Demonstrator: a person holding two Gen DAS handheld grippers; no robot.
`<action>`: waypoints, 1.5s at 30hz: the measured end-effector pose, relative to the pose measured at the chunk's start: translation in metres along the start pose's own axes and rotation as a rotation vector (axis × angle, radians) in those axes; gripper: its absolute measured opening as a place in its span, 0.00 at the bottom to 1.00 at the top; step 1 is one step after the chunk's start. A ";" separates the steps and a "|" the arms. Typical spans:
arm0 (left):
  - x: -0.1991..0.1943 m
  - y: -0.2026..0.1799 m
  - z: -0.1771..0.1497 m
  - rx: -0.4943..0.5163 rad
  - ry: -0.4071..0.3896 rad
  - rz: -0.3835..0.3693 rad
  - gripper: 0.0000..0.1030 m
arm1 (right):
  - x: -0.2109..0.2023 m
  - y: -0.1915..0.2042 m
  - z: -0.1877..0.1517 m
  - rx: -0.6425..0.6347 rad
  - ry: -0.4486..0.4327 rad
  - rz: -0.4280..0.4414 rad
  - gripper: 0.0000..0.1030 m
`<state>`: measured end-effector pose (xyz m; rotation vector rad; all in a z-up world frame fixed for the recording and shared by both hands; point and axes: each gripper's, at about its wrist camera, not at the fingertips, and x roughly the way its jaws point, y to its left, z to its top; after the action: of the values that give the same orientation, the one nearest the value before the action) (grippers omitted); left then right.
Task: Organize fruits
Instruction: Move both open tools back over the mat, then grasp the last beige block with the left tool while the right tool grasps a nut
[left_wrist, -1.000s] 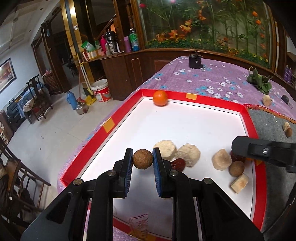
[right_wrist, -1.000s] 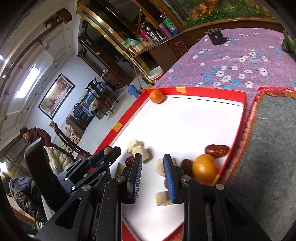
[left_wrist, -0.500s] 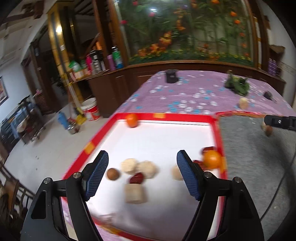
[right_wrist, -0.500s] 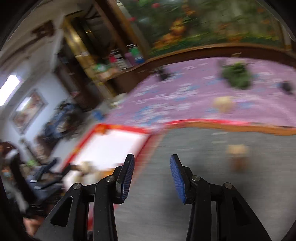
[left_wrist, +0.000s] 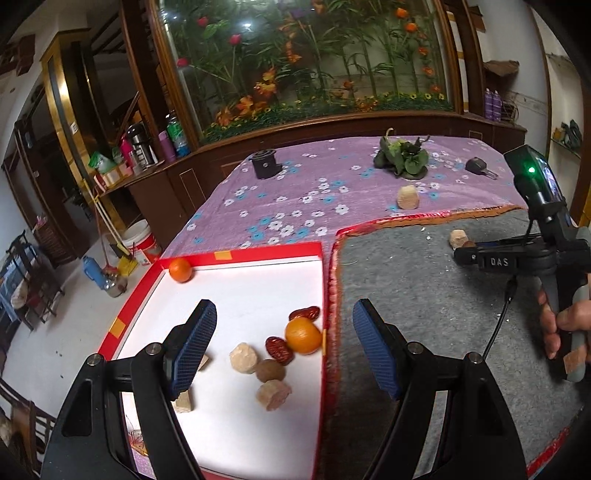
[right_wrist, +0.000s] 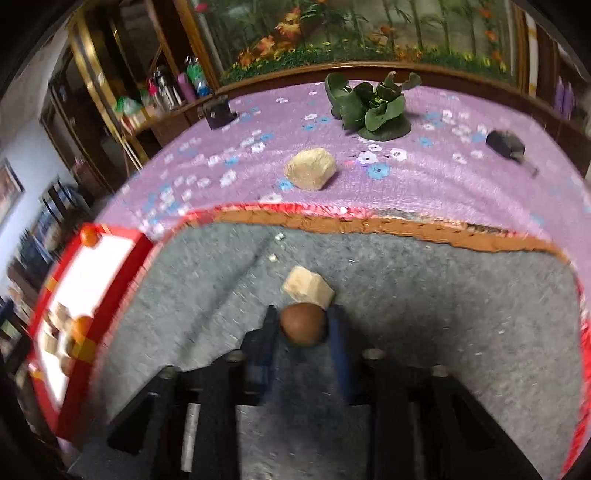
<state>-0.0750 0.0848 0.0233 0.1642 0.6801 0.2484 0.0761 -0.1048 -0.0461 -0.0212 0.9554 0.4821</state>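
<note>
The right gripper (right_wrist: 303, 325) is clenched on a small round brown fruit (right_wrist: 303, 328) with a smooth, dull skin, its jaws having just been closing around it; the fruit sits between the blue pads just above the grey felt mat (right_wrist: 424, 302), and right beyond it lies a pale beige, rough-cut chunk (right_wrist: 308, 287) on the mat. The left gripper (left_wrist: 284, 347) stands released with nothing between its ribbed blue pads, hanging over the right side of the white tray with a red rim (left_wrist: 236, 254). In that tray, near the right rim, cluster a bright orange citrus (left_wrist: 303, 335), two dark red wrinkled dates (left_wrist: 279, 348), another round brown fruit (left_wrist: 270, 370) and several pale beige chunks (left_wrist: 243, 357); a second small orange (left_wrist: 180, 269) rests in the far left corner. Another beige chunk (right_wrist: 310, 168) lies farther off on the purple flowered cloth (right_wrist: 461, 177), near a green leafy vegetable (right_wrist: 373, 107).
</note>
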 end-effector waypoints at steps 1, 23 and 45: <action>0.001 -0.004 0.002 0.008 0.003 0.000 0.74 | -0.004 -0.005 -0.002 0.009 0.004 0.023 0.24; 0.096 -0.162 0.068 0.113 0.131 -0.237 0.74 | -0.026 -0.104 -0.003 0.220 -0.021 0.046 0.25; 0.109 -0.176 0.062 0.095 0.113 -0.281 0.21 | -0.029 -0.102 -0.004 0.236 -0.059 0.105 0.25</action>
<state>0.0770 -0.0575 -0.0352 0.1440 0.8179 -0.0448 0.0997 -0.2081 -0.0449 0.2557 0.9537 0.4612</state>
